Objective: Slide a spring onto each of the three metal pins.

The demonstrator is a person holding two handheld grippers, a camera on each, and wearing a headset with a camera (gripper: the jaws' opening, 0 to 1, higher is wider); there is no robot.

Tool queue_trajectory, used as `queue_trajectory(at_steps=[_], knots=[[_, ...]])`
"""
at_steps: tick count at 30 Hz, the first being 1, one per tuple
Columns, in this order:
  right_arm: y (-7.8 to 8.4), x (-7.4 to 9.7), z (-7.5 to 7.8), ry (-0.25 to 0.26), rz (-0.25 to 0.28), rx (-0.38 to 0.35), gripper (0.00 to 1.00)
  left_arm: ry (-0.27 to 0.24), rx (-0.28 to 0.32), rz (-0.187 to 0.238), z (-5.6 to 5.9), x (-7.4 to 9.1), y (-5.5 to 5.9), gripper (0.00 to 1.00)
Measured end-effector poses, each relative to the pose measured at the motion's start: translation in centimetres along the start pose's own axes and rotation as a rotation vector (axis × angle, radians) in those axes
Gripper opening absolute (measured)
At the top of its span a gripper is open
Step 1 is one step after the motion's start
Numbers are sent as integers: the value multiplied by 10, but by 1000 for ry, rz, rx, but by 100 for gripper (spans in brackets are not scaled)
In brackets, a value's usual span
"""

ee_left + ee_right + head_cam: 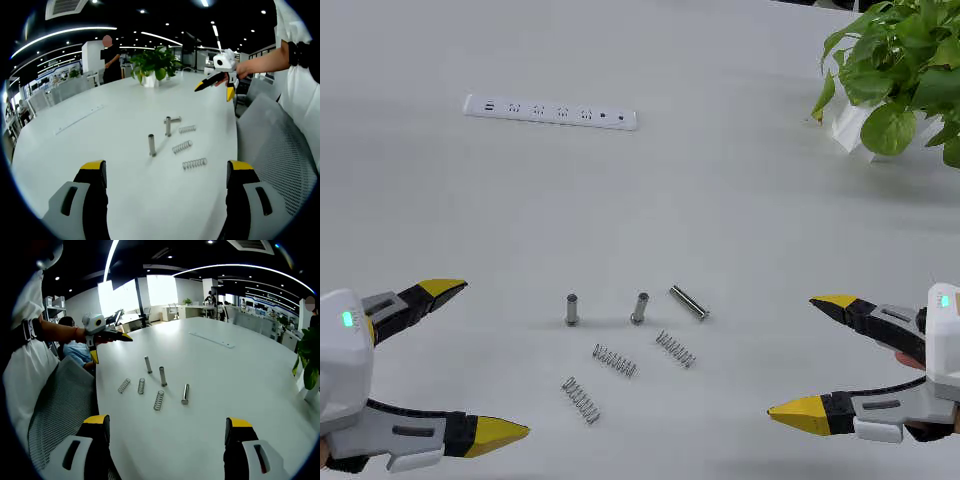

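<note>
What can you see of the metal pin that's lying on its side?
The lying pin is a short, shiny silver metal cylinder, flat on the white table, at a slant, just right of an upright pin. It carries no spring; the nearest spring lies close by, not touching. Nothing but the table touches it.

Lying pin [689, 302], upright pins [572, 308]: bare metal, smooth, glossy.
Springs [614, 361]: coiled metal wire, dull shine.
Table [720, 200]: white, matt, smooth.
Power strip [550, 111]: white plastic.
Left gripper [492, 358], right gripper [791, 354]: white and black plastic shells, yellow tips, matt.
Chair [280, 150]: grey mesh cloth.
</note>
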State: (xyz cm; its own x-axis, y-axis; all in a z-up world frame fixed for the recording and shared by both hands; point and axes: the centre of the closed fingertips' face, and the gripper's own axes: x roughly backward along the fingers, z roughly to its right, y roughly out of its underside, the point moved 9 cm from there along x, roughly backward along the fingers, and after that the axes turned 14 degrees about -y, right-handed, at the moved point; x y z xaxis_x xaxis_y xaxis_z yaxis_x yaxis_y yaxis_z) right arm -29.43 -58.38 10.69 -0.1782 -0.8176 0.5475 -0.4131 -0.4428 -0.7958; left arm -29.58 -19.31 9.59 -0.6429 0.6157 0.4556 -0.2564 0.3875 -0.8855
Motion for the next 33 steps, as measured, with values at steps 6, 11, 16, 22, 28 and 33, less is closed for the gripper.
queue_trajectory(at_steps=[6,11,16,22,28,33], knots=[[0,-1,-1,-2,-5,2,96,3,0,2,1,-1,0,99],[5,1,5,-2,-3,1,95,5,0,1,1,-1,0,99],[6,1,6,-3,-6,-1,95,7,2,1,2,-2,0,99],[5,2,8,0,-8,-1,95,8,1,2,1,-2,-1,99],[5,1,9,-1,-12,-1,95,11,2,1,2,-2,-1,99],[2,0,11,-3,-17,2,95,11,4,3,2,-2,-1,99]])
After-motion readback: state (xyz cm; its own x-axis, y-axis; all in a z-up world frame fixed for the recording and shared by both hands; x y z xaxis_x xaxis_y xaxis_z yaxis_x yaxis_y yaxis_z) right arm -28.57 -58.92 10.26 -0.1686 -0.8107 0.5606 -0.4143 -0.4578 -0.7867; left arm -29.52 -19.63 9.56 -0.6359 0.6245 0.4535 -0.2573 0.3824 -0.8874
